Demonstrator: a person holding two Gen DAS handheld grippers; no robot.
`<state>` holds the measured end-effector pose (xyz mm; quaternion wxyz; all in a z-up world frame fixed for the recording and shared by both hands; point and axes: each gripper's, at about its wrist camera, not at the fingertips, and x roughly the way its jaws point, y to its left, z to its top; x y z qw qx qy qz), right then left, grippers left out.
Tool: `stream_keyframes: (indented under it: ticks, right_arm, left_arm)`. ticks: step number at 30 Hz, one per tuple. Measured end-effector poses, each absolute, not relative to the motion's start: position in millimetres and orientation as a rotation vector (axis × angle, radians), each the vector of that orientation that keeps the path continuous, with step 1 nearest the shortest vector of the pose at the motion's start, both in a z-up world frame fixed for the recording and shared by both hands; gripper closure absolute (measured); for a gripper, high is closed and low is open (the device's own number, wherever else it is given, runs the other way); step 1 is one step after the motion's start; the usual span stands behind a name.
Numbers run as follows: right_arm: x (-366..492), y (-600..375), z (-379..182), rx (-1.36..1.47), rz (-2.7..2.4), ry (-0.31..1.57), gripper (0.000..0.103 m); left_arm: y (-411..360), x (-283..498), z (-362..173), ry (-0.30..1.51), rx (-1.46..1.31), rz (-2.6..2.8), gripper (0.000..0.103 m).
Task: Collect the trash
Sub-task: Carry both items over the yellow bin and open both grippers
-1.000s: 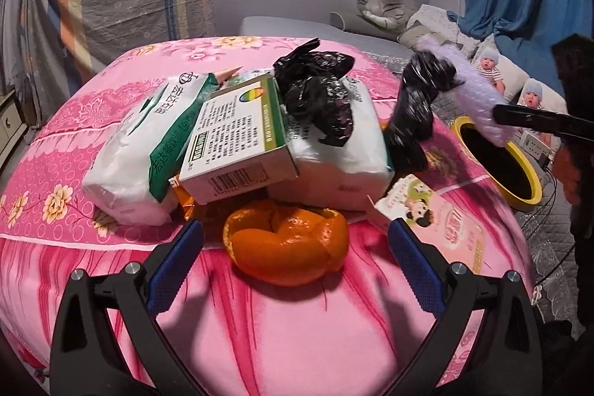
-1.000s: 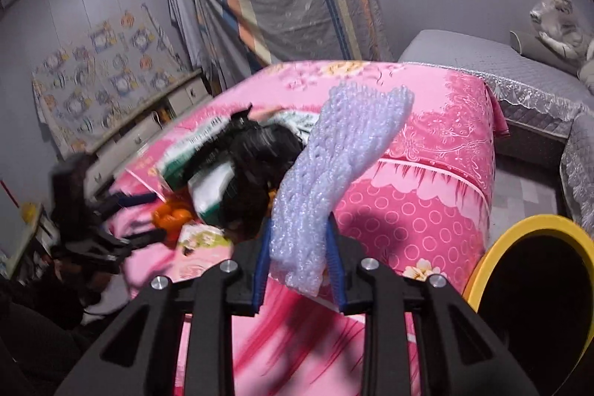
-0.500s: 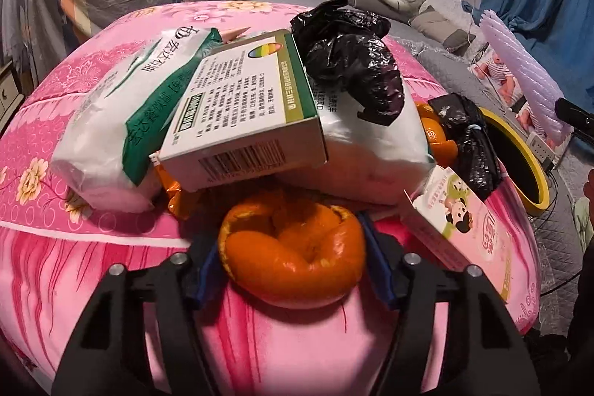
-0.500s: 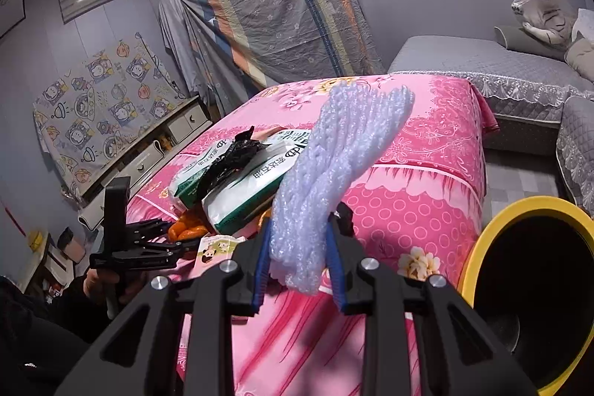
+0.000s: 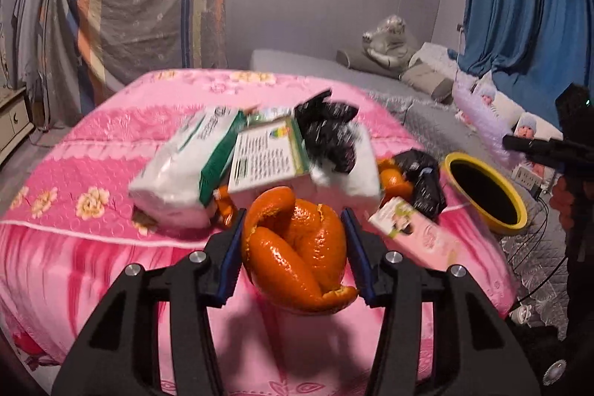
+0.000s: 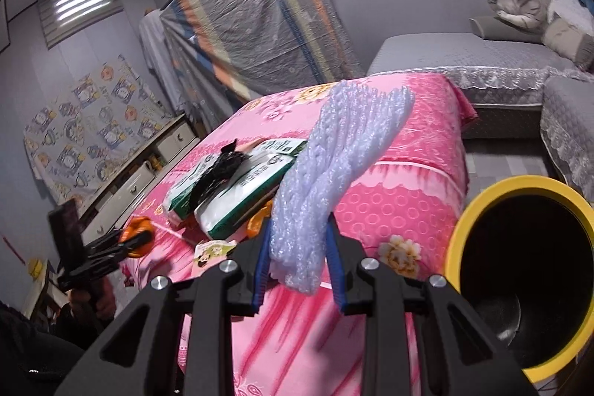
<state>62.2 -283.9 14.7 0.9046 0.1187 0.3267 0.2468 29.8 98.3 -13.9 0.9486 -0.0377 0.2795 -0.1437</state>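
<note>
A curled orange peel [image 5: 300,262] hangs just above the pink bed cover [image 5: 92,247]. My left gripper [image 5: 293,221] is closing on it, and its blue pads press the peel from both sides. The right wrist view shows that gripper [image 6: 111,247] at the left with the peel [image 6: 139,234]. My right gripper [image 6: 299,247] is shut on a pale, bumpy foam sheet [image 6: 334,166] that sticks up out of its jaws. A yellow-rimmed black bin [image 6: 482,195] stands close by at the right, beside the bed.
On the bed lie white packs [image 5: 178,173], a green-edged box [image 5: 267,162], two black bags [image 5: 326,132] [image 5: 423,180], more peel [image 5: 393,180] and a pink carton [image 5: 419,232]. The bin [image 5: 516,229] stands past the bed's right edge. A grey sofa [image 6: 482,58] fills the back.
My left gripper went from wide open to shut on the orange peel and lifted it off the cover. The right gripper drifted with the foam sheet, bringing the bin closer at its right.
</note>
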Motion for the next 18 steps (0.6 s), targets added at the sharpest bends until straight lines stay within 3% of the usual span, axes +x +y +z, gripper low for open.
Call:
stream_keyframes:
  ticks: [7,18]
  right_arm:
    - [50.4,-320.2,19.8,0.308,0.415,0.637,0.077]
    - [28.4,-393.7,19.6,0.356,0.176,0.572,0.077]
  left_arm:
    - [54.3,40.5,23.4,0.497,-0.065,-0.410,0.056]
    - [-95.4,62.8,76.9,0.416,0.094,-0.692,0.056]
